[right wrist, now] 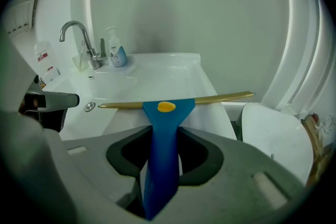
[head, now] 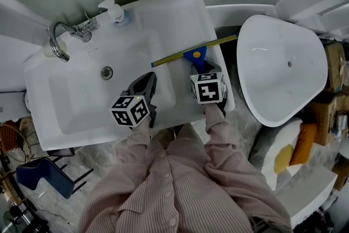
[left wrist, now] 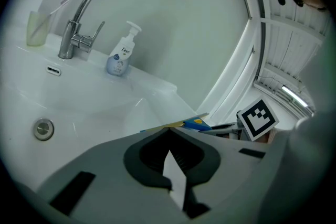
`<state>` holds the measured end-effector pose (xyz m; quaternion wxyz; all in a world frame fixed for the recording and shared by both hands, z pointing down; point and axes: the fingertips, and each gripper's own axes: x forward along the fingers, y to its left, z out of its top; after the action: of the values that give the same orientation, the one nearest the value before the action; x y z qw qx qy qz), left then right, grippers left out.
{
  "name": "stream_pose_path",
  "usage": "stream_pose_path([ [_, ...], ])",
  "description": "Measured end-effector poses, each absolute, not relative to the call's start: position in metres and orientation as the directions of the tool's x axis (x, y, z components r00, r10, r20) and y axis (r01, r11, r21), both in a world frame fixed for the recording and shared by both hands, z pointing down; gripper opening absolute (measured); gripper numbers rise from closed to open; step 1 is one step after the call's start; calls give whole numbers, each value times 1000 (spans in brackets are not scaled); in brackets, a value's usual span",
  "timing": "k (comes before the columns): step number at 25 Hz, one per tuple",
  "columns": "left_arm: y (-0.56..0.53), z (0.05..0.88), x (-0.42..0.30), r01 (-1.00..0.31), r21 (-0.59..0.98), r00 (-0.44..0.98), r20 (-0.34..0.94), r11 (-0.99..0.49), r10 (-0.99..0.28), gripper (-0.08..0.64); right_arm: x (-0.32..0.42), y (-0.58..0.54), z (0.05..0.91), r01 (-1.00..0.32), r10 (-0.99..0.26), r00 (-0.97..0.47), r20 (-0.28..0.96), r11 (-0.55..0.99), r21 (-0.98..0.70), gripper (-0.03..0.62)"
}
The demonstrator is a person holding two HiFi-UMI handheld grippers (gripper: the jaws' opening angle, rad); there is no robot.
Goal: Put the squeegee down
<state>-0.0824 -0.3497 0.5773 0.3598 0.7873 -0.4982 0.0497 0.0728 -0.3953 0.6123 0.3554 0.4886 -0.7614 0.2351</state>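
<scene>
Head view: glossy white sink [head: 71, 112], with a chrome gooseneck faucet [head: 57, 41] and a soap bottle [head: 115, 12] at its far rim. Over the flat right ledge is the squeegee [head: 193, 53], its thin brass-coloured blade crosswise with one end past the right edge; contact with the ledge unclear. Its blue handle sits in the right gripper [head: 200, 67]. Over the basin, the left gripper [head: 146, 83]. Further right, a smooth white oval tub [head: 272, 73].

Left gripper view: fingers together at the tips, nothing between.

Right gripper view: fingers clamped on the tapered blue plastic handle; yellow oval stud at its neck.
</scene>
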Motion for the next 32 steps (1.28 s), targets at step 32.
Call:
stream_pose_path([
  [32,-338,543,-65,-815,489,518,373,-312,-770,2,85,-393,561,-913,-709,-378,595,392,-113,143],
])
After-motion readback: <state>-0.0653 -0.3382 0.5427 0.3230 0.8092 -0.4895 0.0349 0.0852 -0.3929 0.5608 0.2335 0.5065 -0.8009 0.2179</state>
